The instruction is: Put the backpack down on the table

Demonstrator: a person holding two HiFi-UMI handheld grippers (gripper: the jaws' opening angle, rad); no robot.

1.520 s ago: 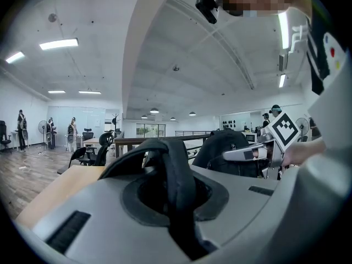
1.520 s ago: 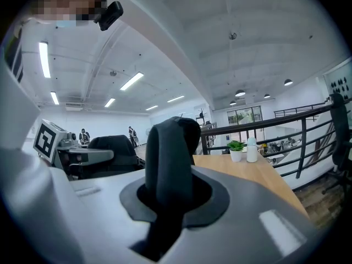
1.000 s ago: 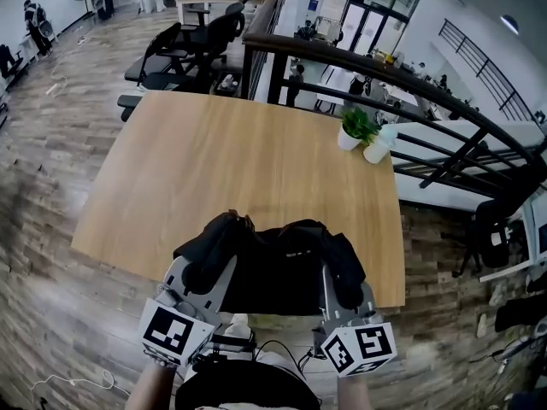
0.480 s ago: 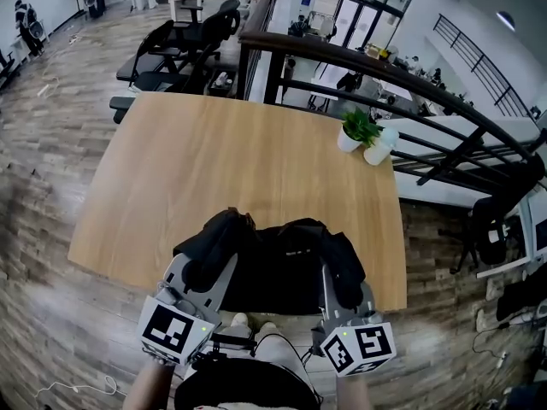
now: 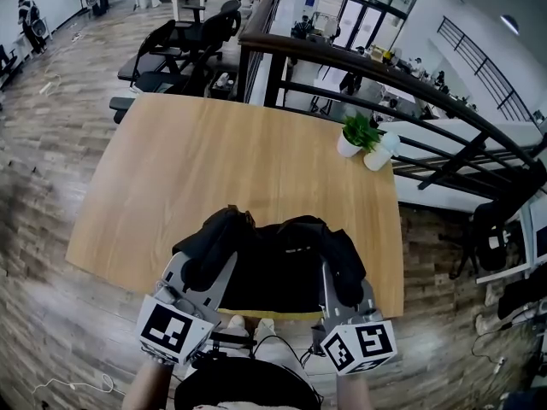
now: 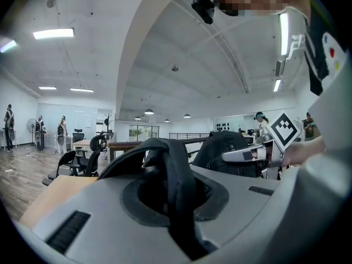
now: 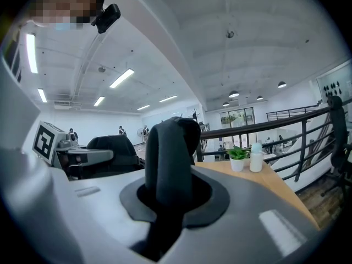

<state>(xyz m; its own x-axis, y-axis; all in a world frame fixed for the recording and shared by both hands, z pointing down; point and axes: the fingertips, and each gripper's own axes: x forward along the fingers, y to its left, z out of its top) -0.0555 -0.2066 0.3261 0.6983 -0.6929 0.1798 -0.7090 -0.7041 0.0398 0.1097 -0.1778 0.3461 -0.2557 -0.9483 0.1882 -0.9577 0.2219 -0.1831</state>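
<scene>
head view: my left hand-held gripper (image 5: 208,267) and right hand-held gripper (image 5: 340,276) each clamp a black strap (image 6: 171,175); the backpack (image 5: 278,267) hangs at the counter's (image 5: 214,161) near edge. set down here, i judge it could topple off toward me.

No word, number or brand can be read anywhere. The backpack (image 5: 273,272) carries a small pale print near its middle, too small to make out. The left cube (image 5: 173,329) and the right cube (image 5: 359,347), on the near side of the backpack, bear only black-and-white square patterns.
</scene>
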